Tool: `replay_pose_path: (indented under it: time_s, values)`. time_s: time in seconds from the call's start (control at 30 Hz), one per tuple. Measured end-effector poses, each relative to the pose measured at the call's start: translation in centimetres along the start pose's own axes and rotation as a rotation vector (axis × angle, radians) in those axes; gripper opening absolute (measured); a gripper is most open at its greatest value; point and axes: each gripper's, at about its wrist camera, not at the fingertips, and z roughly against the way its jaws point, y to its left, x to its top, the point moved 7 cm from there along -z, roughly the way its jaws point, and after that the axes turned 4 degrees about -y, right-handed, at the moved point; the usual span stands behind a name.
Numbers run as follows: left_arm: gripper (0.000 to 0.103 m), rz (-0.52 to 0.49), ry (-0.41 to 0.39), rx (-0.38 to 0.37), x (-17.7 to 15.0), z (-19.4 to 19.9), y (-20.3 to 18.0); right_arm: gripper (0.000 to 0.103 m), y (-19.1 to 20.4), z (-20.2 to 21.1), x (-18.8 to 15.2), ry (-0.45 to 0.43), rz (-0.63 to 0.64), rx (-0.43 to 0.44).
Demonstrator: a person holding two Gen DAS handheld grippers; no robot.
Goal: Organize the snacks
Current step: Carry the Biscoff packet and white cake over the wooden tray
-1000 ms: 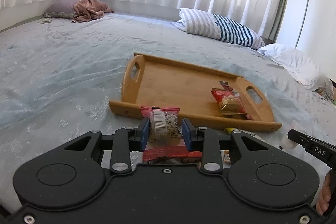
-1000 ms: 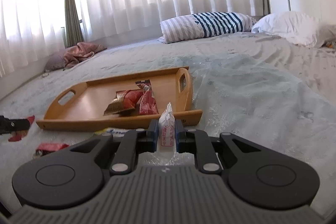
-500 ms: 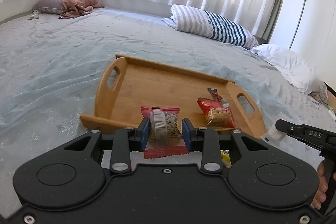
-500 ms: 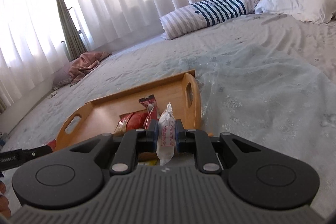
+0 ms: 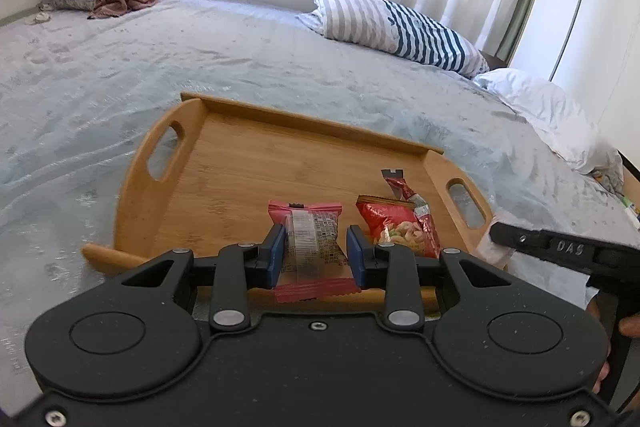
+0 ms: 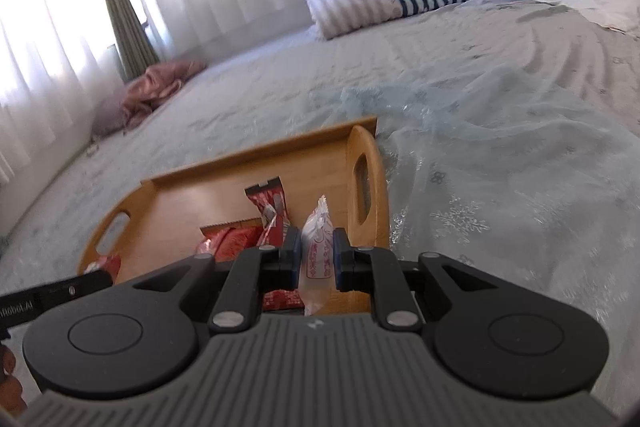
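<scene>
Left wrist view: left hand-held gripper (image 5: 316, 247) clamps narrow on a pink snack packet (image 5: 310, 243) above the wooden tray (image 5: 240, 163)'s near edge. Right hand-held gripper (image 6: 316, 259) pinches a white snack pouch (image 6: 318, 247) over that tray's right end.

Blue-striped pillow (image 5: 400, 27), red snack packet (image 5: 394, 227)

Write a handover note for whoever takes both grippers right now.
Left gripper: shut on a pink-ended snack packet, held over the near edge of the wooden tray.
Right gripper: shut on a small white packet with red print, held over the tray's right end beside the handle.
Done: two red snack packets, a larger bag and a slim one, lie in the tray's right half.
Left: set both held packets down in the tray and release. Any other snacks on the bed cannot be seen in these views.
</scene>
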Motion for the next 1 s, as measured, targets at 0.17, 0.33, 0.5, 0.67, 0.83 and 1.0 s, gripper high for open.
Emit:
replay_pose_path:
  time_s: [0.17,0.33,0.5,0.67,0.83,1.0]
  values:
    - [0.031,-0.003,0.011,0.003,0.1,-1.8,-0.7,0.019,-0.2,-1.0,-0.2,0.012,-0.030,0.017]
    - [0.031,-0.005,0.021,-0.001,-0.2,-3.2,-1.2,0.019,-0.6,-1.5,-0.3,0.001,-0.084,0.038]
    - [0.027,-0.020,0.014,0.009,-0.4,-4.2,-1.7,0.019,-1.0,-1.7,-0.5,-0.007,-0.138,0.064]
    - [0.027,-0.032,0.000,-0.001,-0.3,-4.5,-2.3,0.019,-1.2,-2.0,-0.9,0.000,-0.176,0.075]
    - [0.027,-0.044,0.003,0.011,-0.6,-4.5,-2.5,0.019,-0.6,-1.9,-1.6,0.009,-0.134,0.072]
    - [0.027,-0.097,-0.004,0.018,-1.0,-3.2,-2.4,0.021,-0.5,-1.7,-1.7,0.014,-0.109,0.073]
